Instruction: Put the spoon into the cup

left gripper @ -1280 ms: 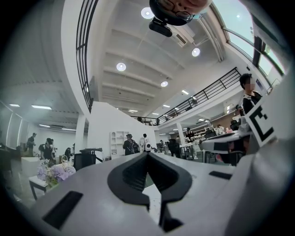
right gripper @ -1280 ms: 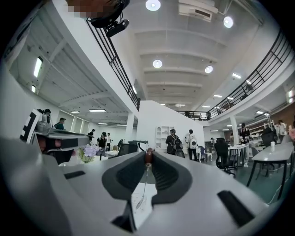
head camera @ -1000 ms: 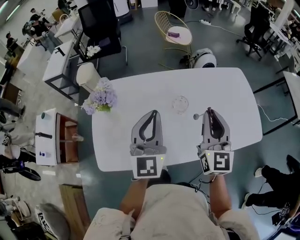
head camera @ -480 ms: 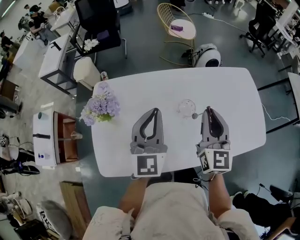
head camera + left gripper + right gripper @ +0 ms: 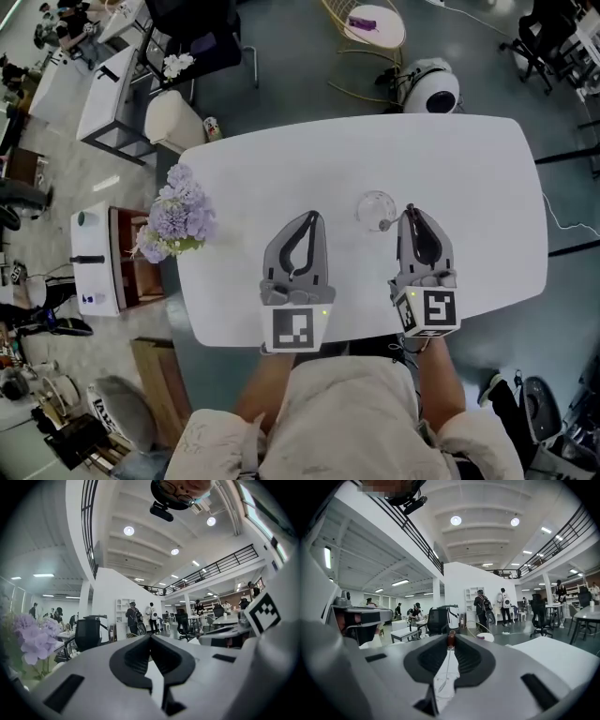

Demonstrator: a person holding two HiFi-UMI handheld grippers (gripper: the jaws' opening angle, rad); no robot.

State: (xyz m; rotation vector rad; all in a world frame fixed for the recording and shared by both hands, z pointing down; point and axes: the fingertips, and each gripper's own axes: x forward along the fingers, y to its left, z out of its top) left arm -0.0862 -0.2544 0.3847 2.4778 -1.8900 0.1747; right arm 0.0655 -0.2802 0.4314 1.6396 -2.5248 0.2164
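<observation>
right gripper has its jaws narrowed to a pinch on the spoon, held by one end right at the tips. the spoon's long axis runs crosswise to the jaws, and its free end sticks out to the gripper's left. the cup, clear glass and upright on the white table, stands just left of those tips and a touch ahead, with the spoon's free end at its near rim; contact cannot be told. left gripper is closed on nothing and farther from the cup, so my read is the right hand takes the drop, tilting the spoon up over the rim.
</observation>
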